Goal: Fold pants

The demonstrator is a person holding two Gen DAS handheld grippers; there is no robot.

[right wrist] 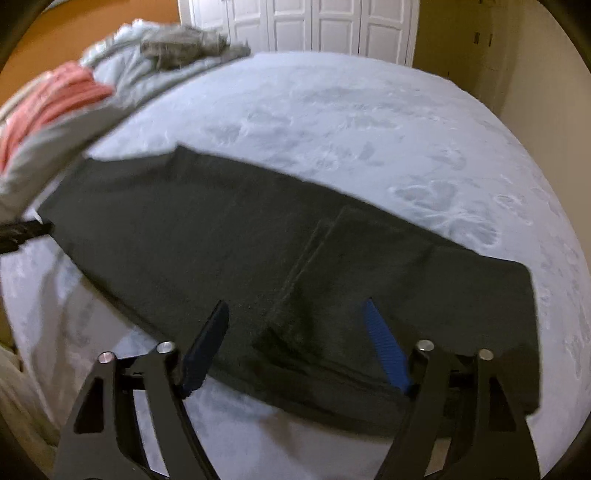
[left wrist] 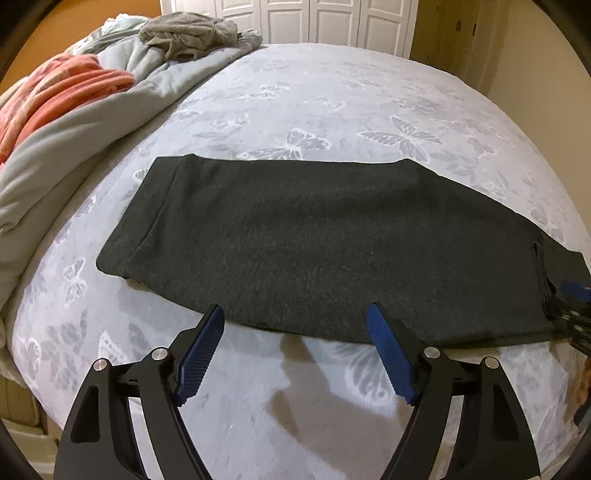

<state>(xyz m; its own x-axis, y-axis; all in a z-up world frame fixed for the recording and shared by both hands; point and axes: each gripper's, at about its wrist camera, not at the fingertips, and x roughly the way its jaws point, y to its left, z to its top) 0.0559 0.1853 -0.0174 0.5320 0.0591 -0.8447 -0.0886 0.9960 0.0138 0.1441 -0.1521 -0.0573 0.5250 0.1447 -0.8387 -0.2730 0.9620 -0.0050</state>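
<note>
While both tools stand with jaws apart and grip nothing, the dark charcoal knit pants [left wrist: 314,240] lie flat, folded lengthwise, on the pale blue butterfly-print bed [left wrist: 332,99]. Left tool [left wrist: 295,317] hovers at the near edge; right tool [right wrist: 295,314] hovers over the fabric.

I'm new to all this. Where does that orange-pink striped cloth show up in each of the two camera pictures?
Left wrist view: the orange-pink striped cloth lies at the upper left, on the heaped grey bedding.
Right wrist view: the same cloth is at the upper left too, blurred.
Shared landmark: the white panelled doors behind the bed, top centre in both views.
</note>
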